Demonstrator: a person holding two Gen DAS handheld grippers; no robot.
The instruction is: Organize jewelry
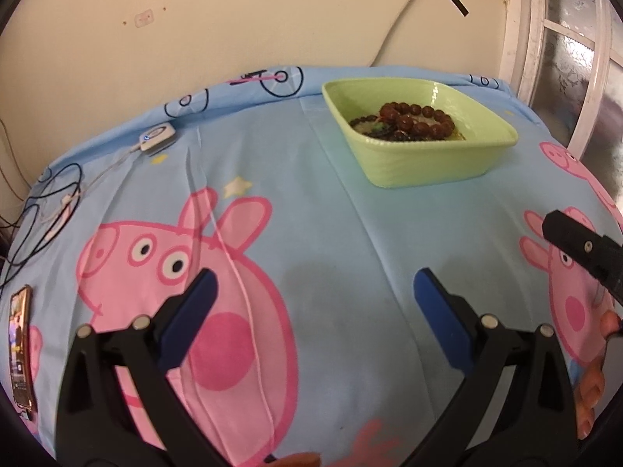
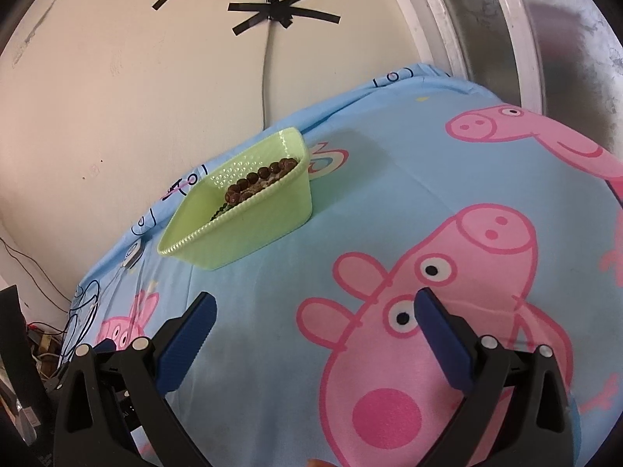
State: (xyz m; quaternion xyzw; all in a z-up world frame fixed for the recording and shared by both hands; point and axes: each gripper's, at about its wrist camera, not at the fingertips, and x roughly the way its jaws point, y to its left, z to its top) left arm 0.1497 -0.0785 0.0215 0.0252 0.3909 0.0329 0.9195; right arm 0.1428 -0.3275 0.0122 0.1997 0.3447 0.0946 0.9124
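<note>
A light green plastic basket (image 1: 428, 163) stands on the blue cartoon-pig sheet at the back right of the left wrist view; it holds a brown bead bracelet (image 1: 418, 118) and a darker bead string (image 1: 368, 120). The basket (image 2: 249, 229) also shows in the right wrist view at centre left, with the brown beads (image 2: 259, 179) inside. My left gripper (image 1: 315, 295) is open and empty above the sheet, well short of the basket. My right gripper (image 2: 315, 319) is open and empty over the sheet; part of its black body (image 1: 584, 249) shows at the right edge of the left wrist view.
A white wired device (image 1: 157, 138) with cables (image 1: 50, 210) lies at the sheet's back left. A phone (image 1: 21, 346) lies at the left edge. A cream wall with taped cable (image 2: 272, 11) is behind; a window frame (image 1: 545, 58) is on the right.
</note>
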